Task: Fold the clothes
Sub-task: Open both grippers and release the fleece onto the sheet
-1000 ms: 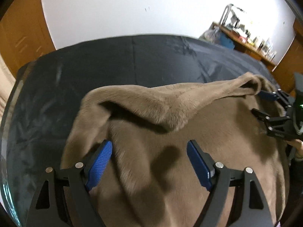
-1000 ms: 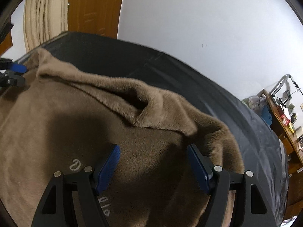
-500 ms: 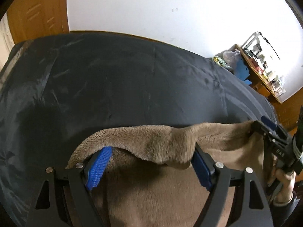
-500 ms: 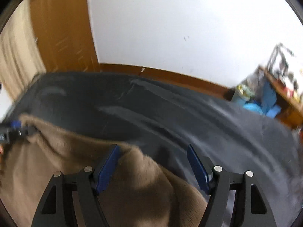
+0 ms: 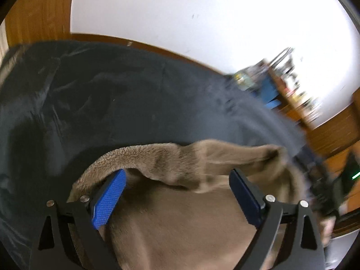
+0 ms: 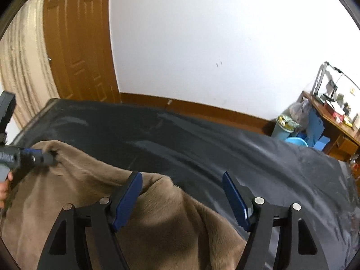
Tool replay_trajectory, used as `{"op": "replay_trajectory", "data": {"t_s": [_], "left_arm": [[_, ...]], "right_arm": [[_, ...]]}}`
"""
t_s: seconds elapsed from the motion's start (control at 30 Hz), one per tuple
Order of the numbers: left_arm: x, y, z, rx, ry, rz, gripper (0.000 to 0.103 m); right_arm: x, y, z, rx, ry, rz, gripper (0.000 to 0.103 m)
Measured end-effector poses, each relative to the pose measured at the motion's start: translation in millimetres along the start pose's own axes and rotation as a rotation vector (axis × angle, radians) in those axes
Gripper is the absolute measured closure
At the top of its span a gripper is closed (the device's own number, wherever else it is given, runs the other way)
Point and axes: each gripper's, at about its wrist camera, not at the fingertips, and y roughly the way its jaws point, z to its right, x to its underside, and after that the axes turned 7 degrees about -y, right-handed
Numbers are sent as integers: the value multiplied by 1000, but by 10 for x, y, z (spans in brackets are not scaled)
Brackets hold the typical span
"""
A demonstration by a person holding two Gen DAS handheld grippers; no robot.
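A brown fleece garment [image 5: 180, 225] lies on a dark bed cover [image 5: 112, 103], its far edge raised and rolled over. My left gripper [image 5: 177, 172] hangs over that edge with its jaws opening. The fold runs across the gap and over the tip of the left blue pad [image 5: 108, 200], and neither pad presses on it. In the right wrist view the left gripper [image 6: 33, 156] shows at the far left, its tip against a bunched corner. My right gripper [image 6: 181, 175] stands open; the garment [image 6: 157, 225] drapes over its left pad [image 6: 127, 202] and the right pad is bare. In the left wrist view the right gripper [image 5: 324, 186] is a blur.
The dark cover [image 6: 202, 148] stretches far ahead to a white wall [image 6: 202, 33] with a wooden skirting. A wooden door [image 6: 76, 45] and a beige curtain [image 6: 22, 56] stand at the left. At the right are a cluttered desk [image 6: 333, 117], a bin and blue boxes.
Both grippers have pulled back and tipped up, so more bare cover shows and the garment's edge now sits at the fingertips. The left jaws stand a little wider.
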Motion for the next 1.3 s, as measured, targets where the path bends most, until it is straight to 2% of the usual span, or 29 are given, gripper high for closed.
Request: {"op": "replay_trajectory", "data": {"t_s": [0.07,0.17,0.23,0.4,0.53,0.6,0.67,0.73,0.8,0.93,1.07,1.17,1.3], "left_arm": [[21,-93,-28,53,-26,5,8],[51,-54,-11,73,-25,-26,8],[75,33,-49,86,-31,-55,8],[123,465,31,181,-70,-121,8],[-88,673,114,187,-130,-84,8],[-166,766,62,186,-172,-82,8],[-224,828,30,208,-209,-84,6],[-248,857,22,231,-234,-86,2],[-248,834,-1,246,-244,-87,2],[-214,640,-116,244,-240,-124,2],[-81,139,-189,214,-170,-89,2],[103,-316,-330,182,-119,-42,2],[537,-829,-693,97,-84,-28,2]], "right_arm": [[29,-32,-36,-26,-11,-17,28],[121,26,-156,-65,-39,-68,28],[225,71,-293,-72,-71,-105,28],[270,302,-386,-49,-103,-167,28],[242,494,-312,-32,-71,-185,27],[220,582,-238,-47,-34,-178,22],[200,642,-210,-48,-13,-161,18],[188,665,-239,-35,-19,-145,17],[176,678,-242,-31,-22,-141,17],[175,673,-205,-36,-18,-139,16],[183,689,-152,-40,-15,-139,15],[197,646,-126,-41,-13,-137,15],[249,581,-159,-44,-12,-132,15]]}}
